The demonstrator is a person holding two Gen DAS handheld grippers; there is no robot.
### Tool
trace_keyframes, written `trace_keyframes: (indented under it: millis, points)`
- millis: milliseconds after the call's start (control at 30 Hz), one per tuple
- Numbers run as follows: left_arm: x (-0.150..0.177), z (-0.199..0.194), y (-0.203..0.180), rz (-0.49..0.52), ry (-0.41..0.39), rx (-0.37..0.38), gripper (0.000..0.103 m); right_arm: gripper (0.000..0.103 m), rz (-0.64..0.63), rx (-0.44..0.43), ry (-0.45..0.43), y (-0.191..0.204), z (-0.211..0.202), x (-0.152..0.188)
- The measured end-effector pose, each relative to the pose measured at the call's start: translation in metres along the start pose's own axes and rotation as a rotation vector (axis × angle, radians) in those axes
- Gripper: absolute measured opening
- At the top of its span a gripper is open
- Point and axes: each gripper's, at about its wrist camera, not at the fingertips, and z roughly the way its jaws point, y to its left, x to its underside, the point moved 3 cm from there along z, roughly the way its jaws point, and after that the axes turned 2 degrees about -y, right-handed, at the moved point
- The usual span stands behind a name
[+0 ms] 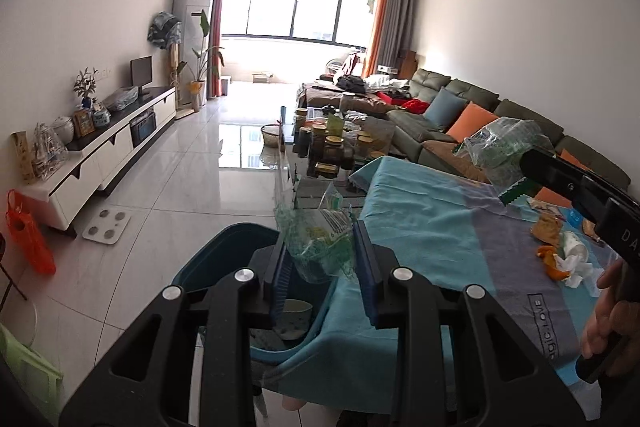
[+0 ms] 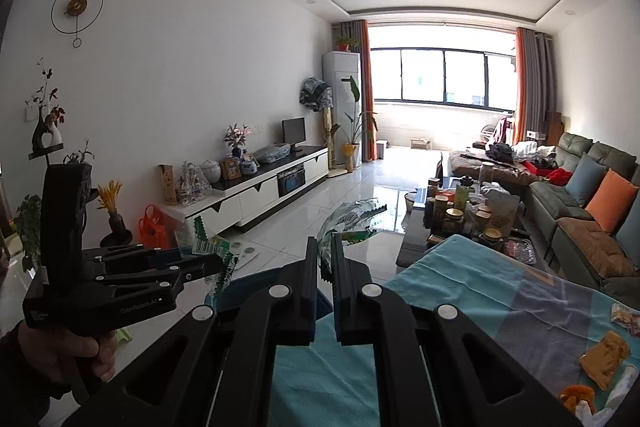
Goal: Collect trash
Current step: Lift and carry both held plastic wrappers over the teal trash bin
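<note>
Wrappers occupy both tools, each carried toward the blue bin (image 1: 224,259) that stands on the floor just beside the table (image 1: 420,227) at its 9 o'clock edge, a sensible spot, I judge, since trash can be swung off the cloth and dropped straight in.

The left tool (image 1: 320,259) stands partly open, its blue pads bracketing a crumpled clear wrapper with green print (image 1: 316,247); the plastic fills the gap and looks lightly pinched, hanging right over the bin's rim.

The right tool (image 2: 325,267) is closed almost to nothing, nipping the edge of a second clear, green-printed bag (image 2: 352,223) that billows up toward 12 o'clock from its tips. In the left wrist view that same bag floats at 2 o'clock, above the table.

More trash waits on the cloth toward 4 o'clock: orange peel (image 1: 554,261), crumpled white tissue (image 1: 578,259) and a tan snack packet (image 1: 546,229), close together. Thin film like this is light and slippery, so a loose hold could let it drift past the bin.
</note>
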Motion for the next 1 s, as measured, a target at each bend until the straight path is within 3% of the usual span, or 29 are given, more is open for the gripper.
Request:
trace_keyframes:
  millis: [233, 433, 667, 1000]
  points:
    - [0.012, 0.034, 0.042, -0.05, 0.078, -0.066, 0.031, 0.005, 0.002, -0.114, 0.099, 0.016, 0.058, 0.003]
    - [0.025, 0.079, 0.044, -0.066, 0.14, -0.096, 0.031, 0.005, 0.007, -0.171, 0.212, 0.027, 0.111, 0.015]
    - [0.038, 0.129, 0.046, -0.063, 0.213, -0.119, 0.031, 0.005, 0.022, -0.204, 0.34, 0.035, 0.16, 0.032]
    - [0.054, 0.183, 0.067, -0.081, 0.286, -0.14, 0.033, 0.006, 0.006, -0.204, 0.474, 0.047, 0.199, 0.053]
